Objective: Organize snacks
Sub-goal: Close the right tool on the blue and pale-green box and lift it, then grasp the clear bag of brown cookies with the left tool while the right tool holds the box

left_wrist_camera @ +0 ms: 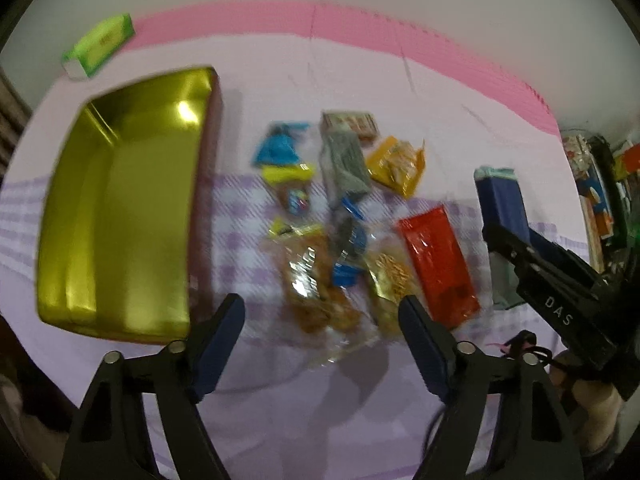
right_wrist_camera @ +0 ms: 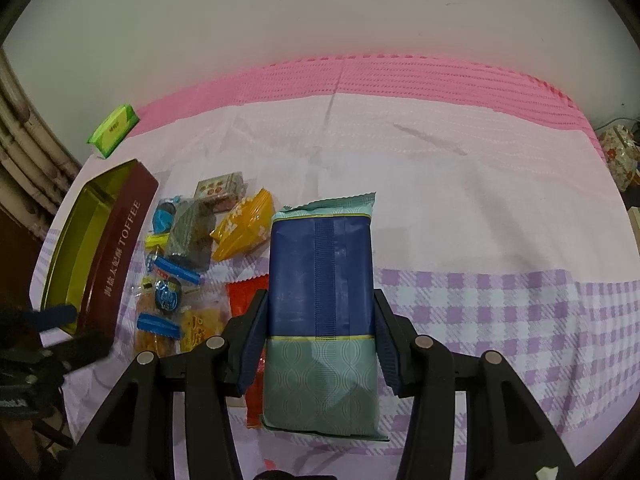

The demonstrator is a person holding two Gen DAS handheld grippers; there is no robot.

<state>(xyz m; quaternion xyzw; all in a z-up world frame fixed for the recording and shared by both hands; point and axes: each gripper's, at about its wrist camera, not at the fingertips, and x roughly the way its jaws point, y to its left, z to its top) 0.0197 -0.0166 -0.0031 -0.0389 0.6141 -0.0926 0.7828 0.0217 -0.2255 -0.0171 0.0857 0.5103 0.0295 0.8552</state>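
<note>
An open toffee tin [left_wrist_camera: 120, 216] with a gold inside and dark red walls stands at the left; it also shows in the right wrist view [right_wrist_camera: 116, 256]. A pile of snack packets lies right of it: a red packet [left_wrist_camera: 438, 264], a yellow packet [left_wrist_camera: 396, 166], a grey packet [left_wrist_camera: 346, 164] and clear bags of fried snacks [left_wrist_camera: 320, 284]. My left gripper [left_wrist_camera: 320, 316] is open and empty above the near end of the pile. My right gripper [right_wrist_camera: 320, 312] is shut on a blue and teal packet [right_wrist_camera: 322, 304], which also shows in the left wrist view [left_wrist_camera: 502, 204].
A green box [left_wrist_camera: 100, 44] lies at the far left, by the wall. A pink and lilac checked cloth [right_wrist_camera: 480, 200] covers the table. Cluttered items [left_wrist_camera: 600, 184] stand off the table's right edge.
</note>
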